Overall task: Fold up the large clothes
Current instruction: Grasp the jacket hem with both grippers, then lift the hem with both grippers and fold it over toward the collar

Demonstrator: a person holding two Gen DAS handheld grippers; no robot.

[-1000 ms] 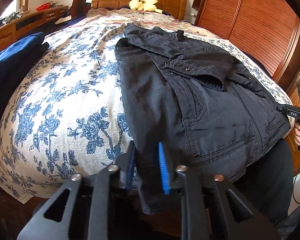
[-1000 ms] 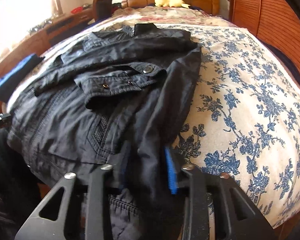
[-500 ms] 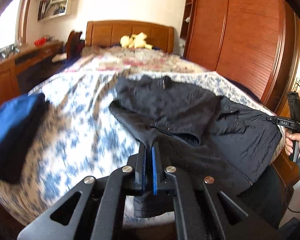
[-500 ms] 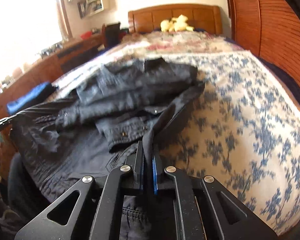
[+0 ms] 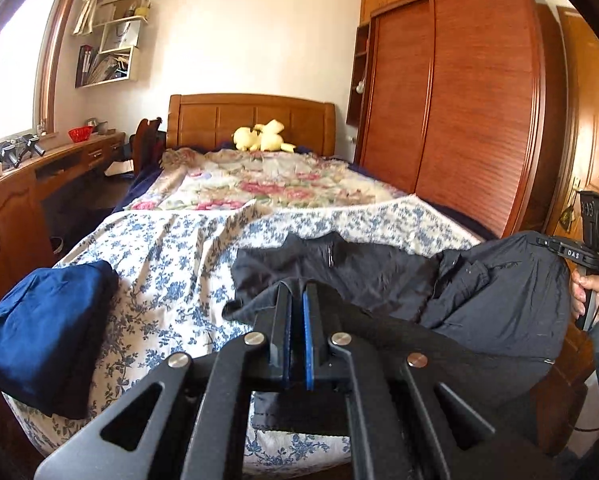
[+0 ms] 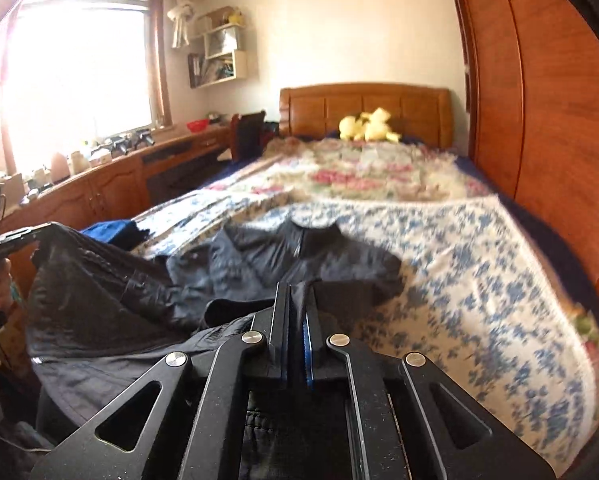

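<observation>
Left wrist view: with both jaws pinching jacket (image 5: 479, 304) hem, carry level toward collar (image 5: 331, 246), keeping corners even.

you work in a bedroom with pale walls (image 5: 251, 40). a wooden headboard (image 5: 251, 120) stands at the far wall. a tall wooden wardrobe (image 5: 459, 120) runs along one side; a wooden desk (image 6: 111, 184) runs under the window (image 6: 79, 72), which admits strong daylight. white wall shelves (image 5: 111, 52) hang beside the window.
</observation>
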